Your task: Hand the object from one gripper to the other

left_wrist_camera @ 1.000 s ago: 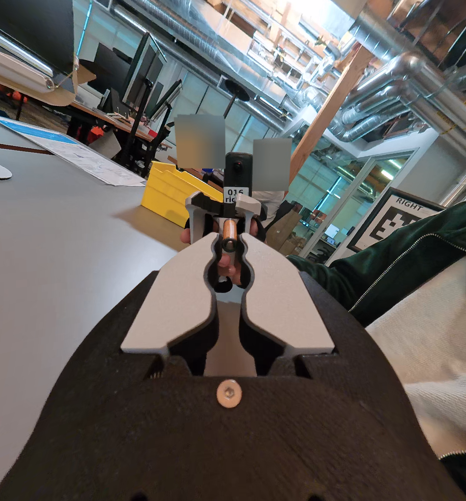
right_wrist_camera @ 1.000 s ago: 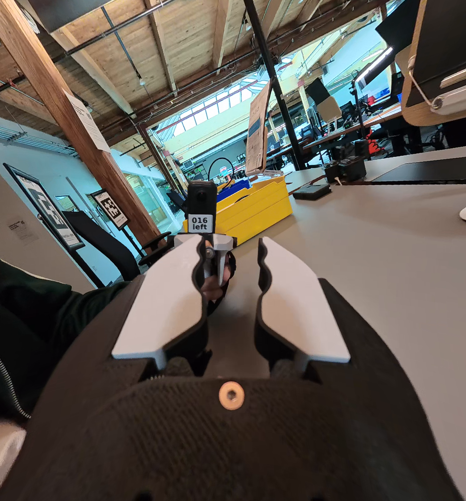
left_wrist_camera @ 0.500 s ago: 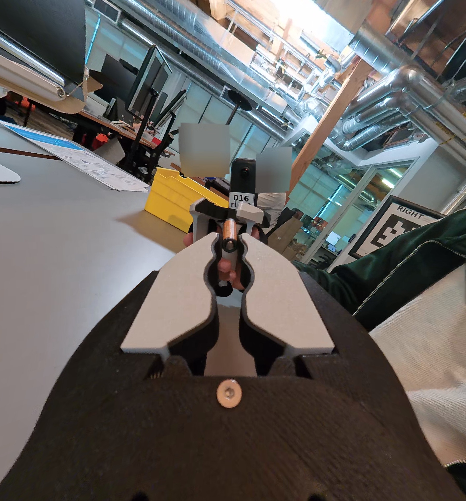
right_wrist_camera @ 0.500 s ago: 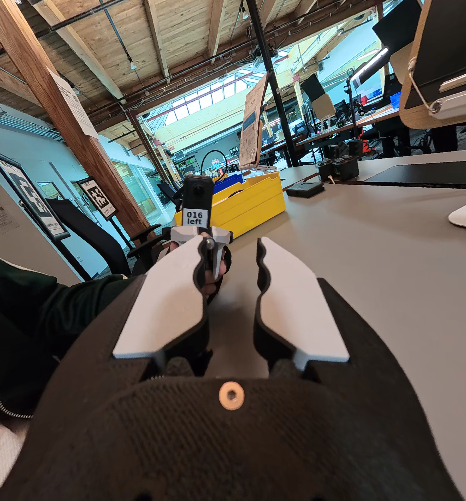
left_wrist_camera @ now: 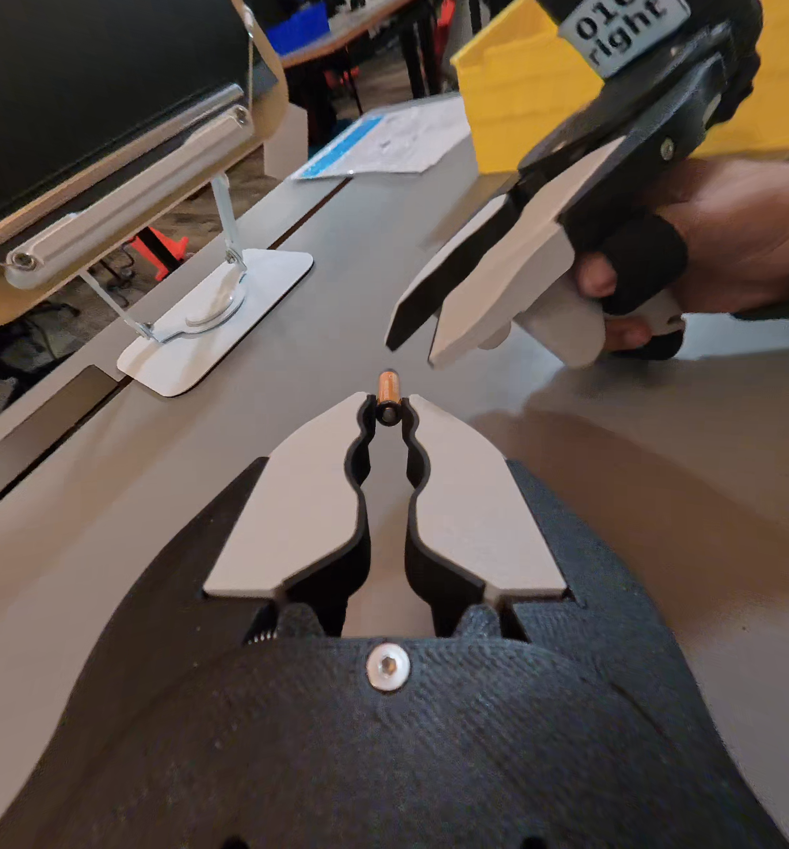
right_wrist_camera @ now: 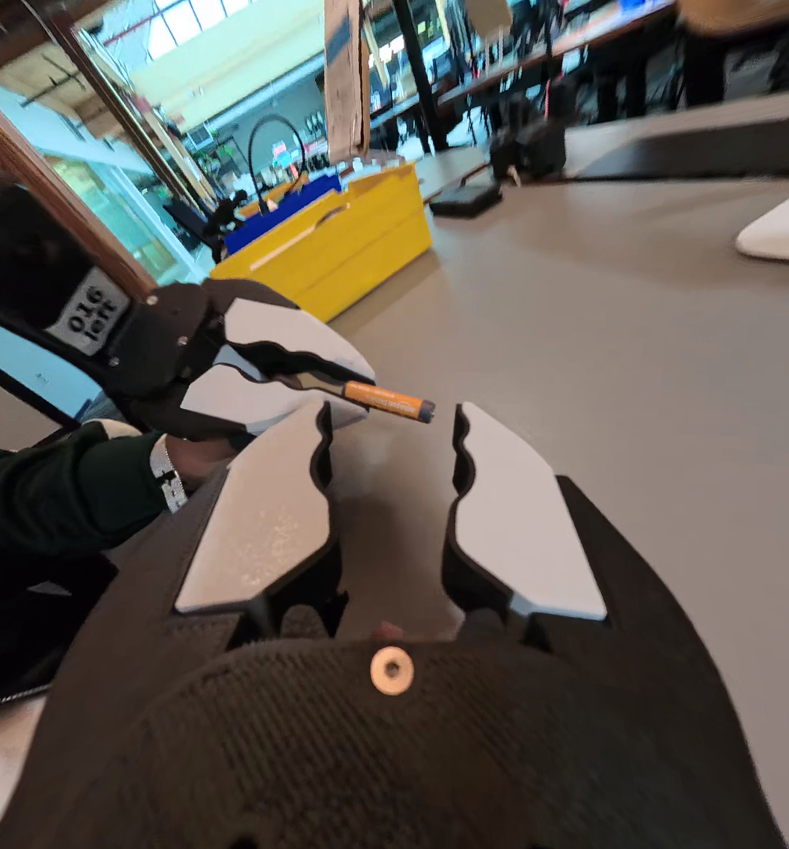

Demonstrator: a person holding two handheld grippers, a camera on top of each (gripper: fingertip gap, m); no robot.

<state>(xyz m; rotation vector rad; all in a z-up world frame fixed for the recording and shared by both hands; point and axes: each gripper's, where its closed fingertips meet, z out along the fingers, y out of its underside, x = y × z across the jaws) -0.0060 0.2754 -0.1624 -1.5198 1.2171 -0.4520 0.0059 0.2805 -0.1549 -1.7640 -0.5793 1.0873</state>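
Grey table (right_wrist_camera: 613, 344) in a workshop; left claw (left_wrist_camera: 388, 404) pinches battery (right_wrist_camera: 388, 400), pointing forward along the fingers; right claw (right_wrist_camera: 392, 422) spread.

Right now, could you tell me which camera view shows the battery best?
The right wrist view: the battery lies side-on, its orange length sticking out from the left hand-held gripper, which is shut on it. The left wrist view shows the battery only end-on, foreshortened between its own fingertips.

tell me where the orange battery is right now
The orange battery is pinched at the tip of the left tool, sticking out over the grey table, just ahead of the open right tool.
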